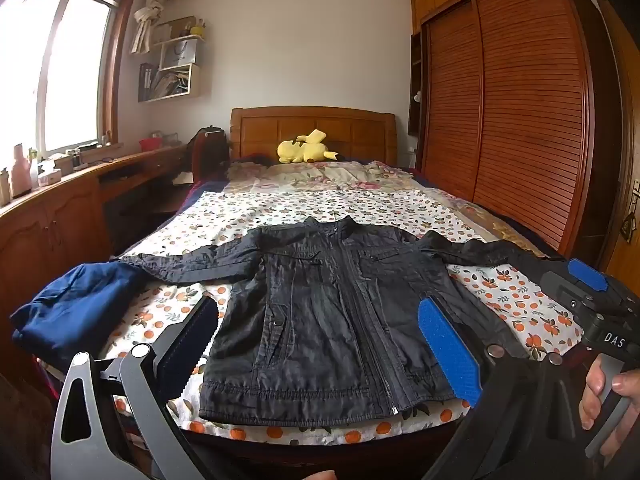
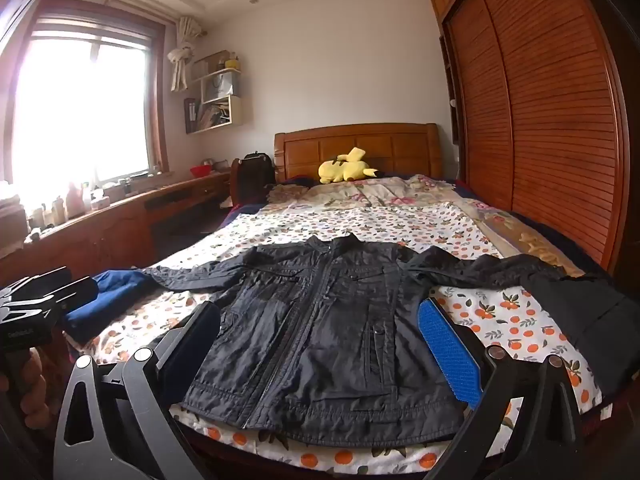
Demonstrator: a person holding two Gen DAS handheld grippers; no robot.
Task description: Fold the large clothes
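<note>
A black zip jacket (image 1: 320, 312) lies flat, front up, on the bed (image 1: 304, 204), sleeves spread to both sides, hem toward me; it also shows in the right wrist view (image 2: 320, 332). My left gripper (image 1: 320, 336) is open and empty, held above the jacket's hem at the foot of the bed. My right gripper (image 2: 320, 340) is open and empty, also above the hem; its body shows at the right of the left wrist view (image 1: 592, 304). The left gripper's body shows at the left of the right wrist view (image 2: 36, 300).
A folded blue garment (image 1: 76, 312) lies at the bed's left corner. A dark cloth (image 2: 588, 312) lies at the right edge. A yellow plush toy (image 1: 306, 148) sits by the headboard. A wooden wardrobe (image 1: 512, 108) stands right, a desk (image 1: 80, 196) left.
</note>
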